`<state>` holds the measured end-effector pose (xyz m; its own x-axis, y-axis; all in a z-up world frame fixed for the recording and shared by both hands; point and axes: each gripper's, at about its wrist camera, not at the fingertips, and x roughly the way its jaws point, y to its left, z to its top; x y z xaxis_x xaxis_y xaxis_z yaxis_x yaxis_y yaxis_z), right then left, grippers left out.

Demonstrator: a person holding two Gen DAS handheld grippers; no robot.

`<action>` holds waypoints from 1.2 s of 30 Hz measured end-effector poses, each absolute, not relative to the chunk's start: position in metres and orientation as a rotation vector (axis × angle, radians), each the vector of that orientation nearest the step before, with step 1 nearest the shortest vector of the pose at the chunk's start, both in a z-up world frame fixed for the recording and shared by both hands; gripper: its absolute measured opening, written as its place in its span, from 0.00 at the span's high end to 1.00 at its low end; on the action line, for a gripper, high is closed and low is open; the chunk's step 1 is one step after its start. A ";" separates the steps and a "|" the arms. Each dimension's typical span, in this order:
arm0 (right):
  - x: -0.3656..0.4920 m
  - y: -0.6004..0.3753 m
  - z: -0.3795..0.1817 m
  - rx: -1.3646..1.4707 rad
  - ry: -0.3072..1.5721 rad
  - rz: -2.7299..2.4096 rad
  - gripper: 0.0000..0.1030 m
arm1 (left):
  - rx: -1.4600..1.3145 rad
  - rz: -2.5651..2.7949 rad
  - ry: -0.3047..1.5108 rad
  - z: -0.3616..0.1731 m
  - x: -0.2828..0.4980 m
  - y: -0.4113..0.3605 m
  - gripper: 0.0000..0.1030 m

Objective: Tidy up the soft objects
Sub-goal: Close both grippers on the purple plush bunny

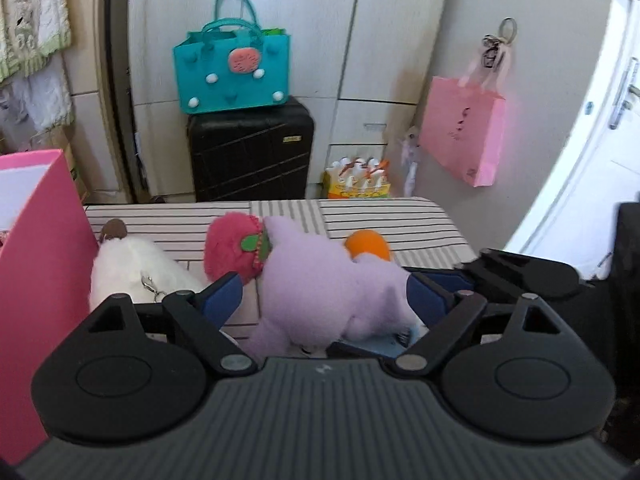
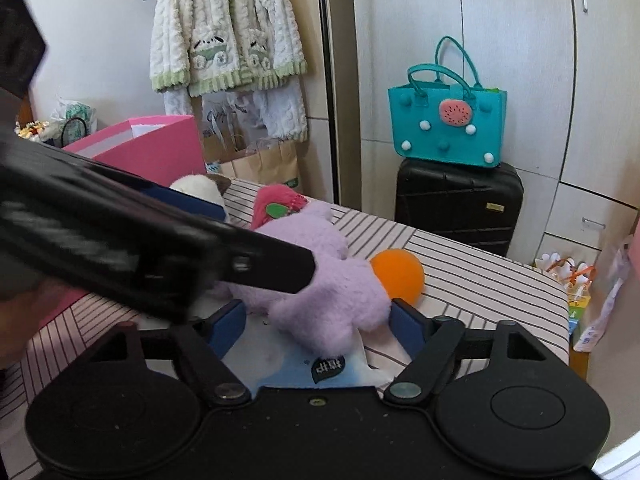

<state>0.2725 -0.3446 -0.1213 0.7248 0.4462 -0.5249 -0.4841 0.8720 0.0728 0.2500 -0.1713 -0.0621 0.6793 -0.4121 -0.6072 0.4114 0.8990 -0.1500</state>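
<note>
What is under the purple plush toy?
Under the purple plush toy lies a pale blue-and-white packet with a dark label, on the striped sheet. Most of it is covered.

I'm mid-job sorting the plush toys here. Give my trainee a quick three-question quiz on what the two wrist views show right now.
1. True or false: the purple plush toy lies between the blue pads of the left tongs.
2. Which object sits on the black suitcase? A) pink paper bag B) teal felt bag C) orange ball
3. Fill in: the orange ball rests on the ______ cloth.

Key:
1. True; the right tongs also straddle the same toy, and neither pair clearly presses on it.
2. B, the teal felt bag.
3. striped
</note>
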 end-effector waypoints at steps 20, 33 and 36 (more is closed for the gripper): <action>0.262 -0.355 -0.117 -0.064 0.524 0.568 0.42 | -0.115 -0.476 0.762 -0.077 0.260 -0.166 0.33; 0.232 -0.357 -0.107 -0.061 0.553 0.573 0.44 | -0.177 -0.495 0.781 -0.071 0.229 -0.156 0.45; 0.226 -0.358 -0.106 -0.026 0.568 0.573 0.44 | -0.181 -0.495 0.795 -0.070 0.224 -0.155 0.45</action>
